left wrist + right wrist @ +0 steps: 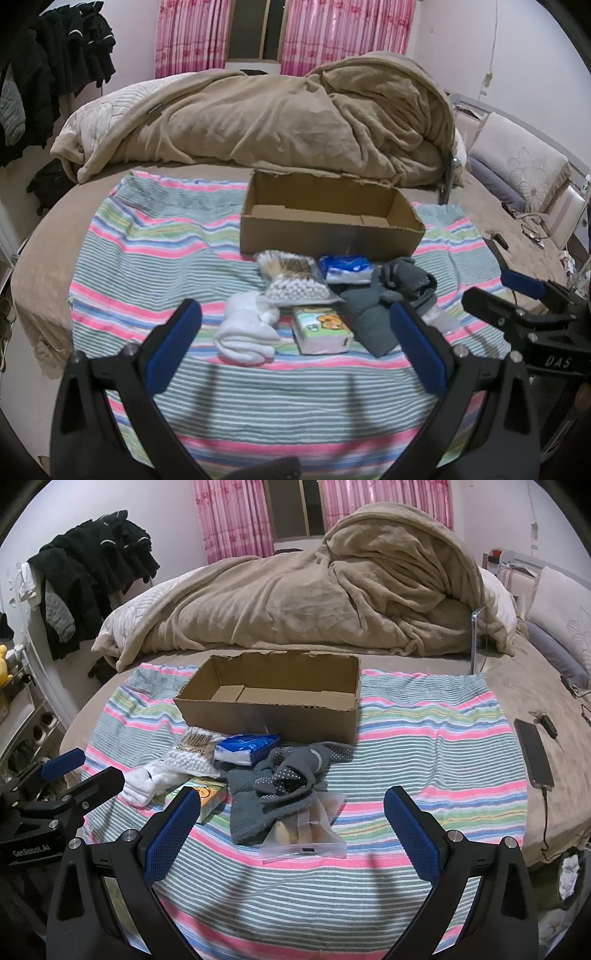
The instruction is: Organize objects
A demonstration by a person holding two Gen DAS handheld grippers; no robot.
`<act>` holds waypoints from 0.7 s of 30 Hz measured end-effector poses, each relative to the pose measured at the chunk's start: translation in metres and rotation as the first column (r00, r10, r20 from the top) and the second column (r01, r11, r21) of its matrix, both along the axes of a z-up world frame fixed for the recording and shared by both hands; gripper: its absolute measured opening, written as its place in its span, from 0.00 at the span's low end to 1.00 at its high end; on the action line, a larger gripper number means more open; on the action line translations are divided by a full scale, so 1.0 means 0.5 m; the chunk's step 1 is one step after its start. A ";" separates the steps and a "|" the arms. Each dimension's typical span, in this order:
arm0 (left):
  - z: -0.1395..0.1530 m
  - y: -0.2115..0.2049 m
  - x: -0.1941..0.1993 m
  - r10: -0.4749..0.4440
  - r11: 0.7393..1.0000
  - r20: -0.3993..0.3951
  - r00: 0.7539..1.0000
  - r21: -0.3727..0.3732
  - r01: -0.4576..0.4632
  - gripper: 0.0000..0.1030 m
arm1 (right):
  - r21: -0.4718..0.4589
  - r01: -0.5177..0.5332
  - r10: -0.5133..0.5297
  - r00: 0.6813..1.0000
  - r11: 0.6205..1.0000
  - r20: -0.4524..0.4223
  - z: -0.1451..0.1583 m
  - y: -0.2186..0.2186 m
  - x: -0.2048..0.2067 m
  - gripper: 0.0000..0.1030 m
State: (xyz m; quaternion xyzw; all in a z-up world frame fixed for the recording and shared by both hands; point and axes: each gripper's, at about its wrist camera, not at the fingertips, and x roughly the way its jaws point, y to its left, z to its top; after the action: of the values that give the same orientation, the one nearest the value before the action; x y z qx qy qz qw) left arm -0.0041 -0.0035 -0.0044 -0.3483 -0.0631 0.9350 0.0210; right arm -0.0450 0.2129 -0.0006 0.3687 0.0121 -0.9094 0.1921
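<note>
An open cardboard box (328,230) (273,716) stands empty on a striped cloth (155,258) (424,731). In front of it lie a bag of cotton swabs (291,277) (192,753), a blue tissue pack (345,267) (247,747), white socks (243,332) (144,782), a green cartoon tissue pack (323,330) (210,794), grey socks (384,306) (284,779) and a clear zip bag (306,830). My left gripper (295,325) is open above the cloth, near the white socks and green pack. My right gripper (291,812) is open, near the grey socks and zip bag.
A heaped tan blanket (277,118) (314,602) lies behind the box. A phone on a cable (533,751) rests on the bed at the right. Black clothes (55,62) (92,572) hang at the left. Pillows (517,155) are at the far right.
</note>
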 end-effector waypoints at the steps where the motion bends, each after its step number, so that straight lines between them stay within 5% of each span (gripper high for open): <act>1: 0.001 0.000 0.001 0.000 1.000 -0.002 1.000 0.002 0.000 1.00 | -0.001 0.001 -0.001 1.000 1.000 -0.001 0.000 0.001 0.001 0.98; 21: 0.007 -0.003 0.014 0.008 1.000 -0.019 1.000 0.009 -0.008 1.00 | -0.009 -0.009 0.009 1.000 1.000 -0.002 0.003 0.000 0.011 0.98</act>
State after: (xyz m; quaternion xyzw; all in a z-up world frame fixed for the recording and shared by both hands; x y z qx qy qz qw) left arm 0.0028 -0.0049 -0.0007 -0.3392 -0.0686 0.9380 0.0193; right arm -0.0393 0.2132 0.0010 0.3668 0.0098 -0.9089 0.1981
